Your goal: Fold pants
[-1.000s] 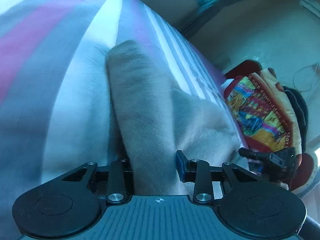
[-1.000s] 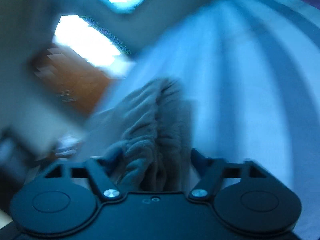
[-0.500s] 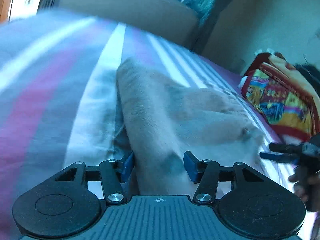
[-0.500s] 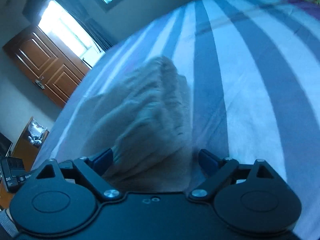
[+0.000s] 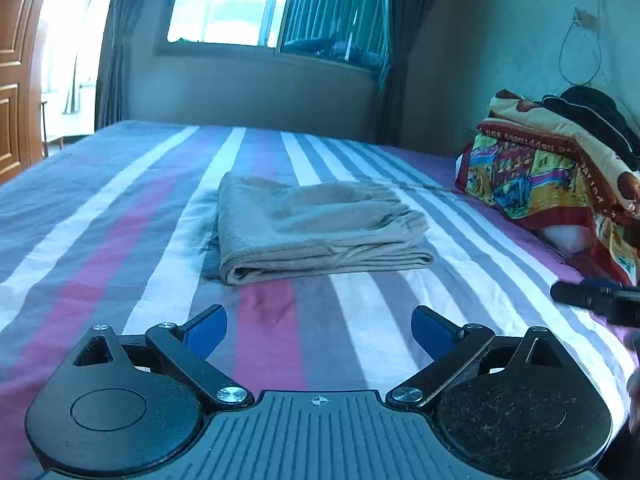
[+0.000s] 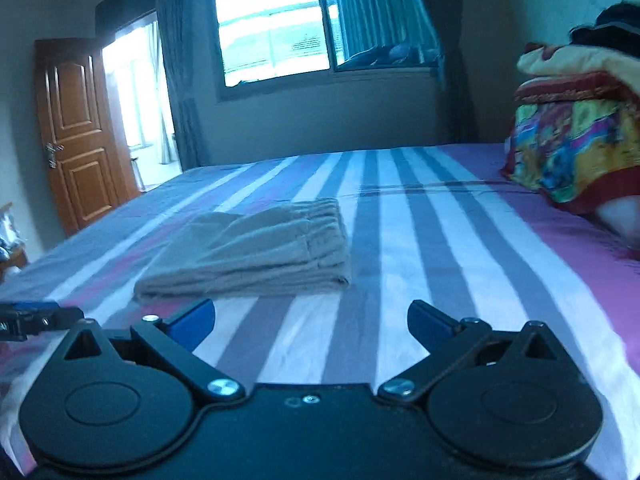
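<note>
The beige pants [image 5: 316, 232] lie folded in a flat stack on the striped bed sheet [image 5: 120, 240]; they also show in the right wrist view [image 6: 256, 252]. My left gripper [image 5: 319, 326] is open and empty, held back from the stack's near edge. My right gripper [image 6: 310, 320] is open and empty, also back from the stack. The right gripper's tip shows at the right edge of the left wrist view [image 5: 592, 298]. The left gripper's tip shows at the left edge of the right wrist view [image 6: 36, 318].
A colourful folded blanket [image 5: 552, 176] with dark cloth on top sits at the bed's right side, also in the right wrist view [image 6: 572, 148]. A window [image 6: 280, 28] with curtains is behind the bed. A wooden door [image 6: 76, 132] stands at left.
Both grippers let go of the pants, opened wide and pulled back from the bed. The pants now lie folded on the sheet.
</note>
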Action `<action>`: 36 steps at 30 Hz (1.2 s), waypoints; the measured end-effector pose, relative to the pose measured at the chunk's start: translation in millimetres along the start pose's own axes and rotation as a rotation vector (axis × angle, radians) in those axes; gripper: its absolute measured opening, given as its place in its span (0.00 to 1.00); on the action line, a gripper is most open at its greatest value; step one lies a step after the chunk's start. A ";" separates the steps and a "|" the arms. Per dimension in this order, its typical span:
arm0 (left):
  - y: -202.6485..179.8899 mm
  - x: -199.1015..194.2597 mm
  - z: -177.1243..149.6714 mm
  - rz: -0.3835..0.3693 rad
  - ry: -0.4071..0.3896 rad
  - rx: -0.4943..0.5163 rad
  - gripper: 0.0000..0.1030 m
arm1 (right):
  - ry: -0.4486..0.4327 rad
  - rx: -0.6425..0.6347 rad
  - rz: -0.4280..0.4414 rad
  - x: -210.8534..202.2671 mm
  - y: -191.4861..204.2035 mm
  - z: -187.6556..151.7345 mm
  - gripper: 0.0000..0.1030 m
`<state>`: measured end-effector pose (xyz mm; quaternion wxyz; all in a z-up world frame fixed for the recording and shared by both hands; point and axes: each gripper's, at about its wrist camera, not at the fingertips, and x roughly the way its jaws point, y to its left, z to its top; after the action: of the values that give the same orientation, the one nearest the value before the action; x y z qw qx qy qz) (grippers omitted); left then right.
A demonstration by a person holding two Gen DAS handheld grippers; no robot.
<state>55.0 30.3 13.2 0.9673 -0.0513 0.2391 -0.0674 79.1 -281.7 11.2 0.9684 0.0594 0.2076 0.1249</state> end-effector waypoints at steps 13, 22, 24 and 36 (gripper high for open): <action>-24.8 -72.7 -28.6 0.020 -0.034 0.016 1.00 | -0.083 -0.010 -0.078 -57.3 12.8 -21.5 1.00; -18.0 -81.7 -33.5 -0.002 -0.047 0.007 1.00 | -0.080 -0.036 -0.073 -66.2 26.6 -25.0 1.00; -17.3 -82.8 -33.3 -0.009 -0.051 0.008 1.00 | -0.084 -0.038 -0.069 -67.6 29.8 -24.9 1.00; -21.5 -84.2 -33.7 -0.025 -0.056 0.013 1.00 | -0.082 -0.049 -0.058 -64.5 37.8 -22.7 1.00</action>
<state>-36.8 19.8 24.7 0.9730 -0.0500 0.2109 -0.0794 4.5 -261.1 21.8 0.9804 0.0349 0.1662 0.0995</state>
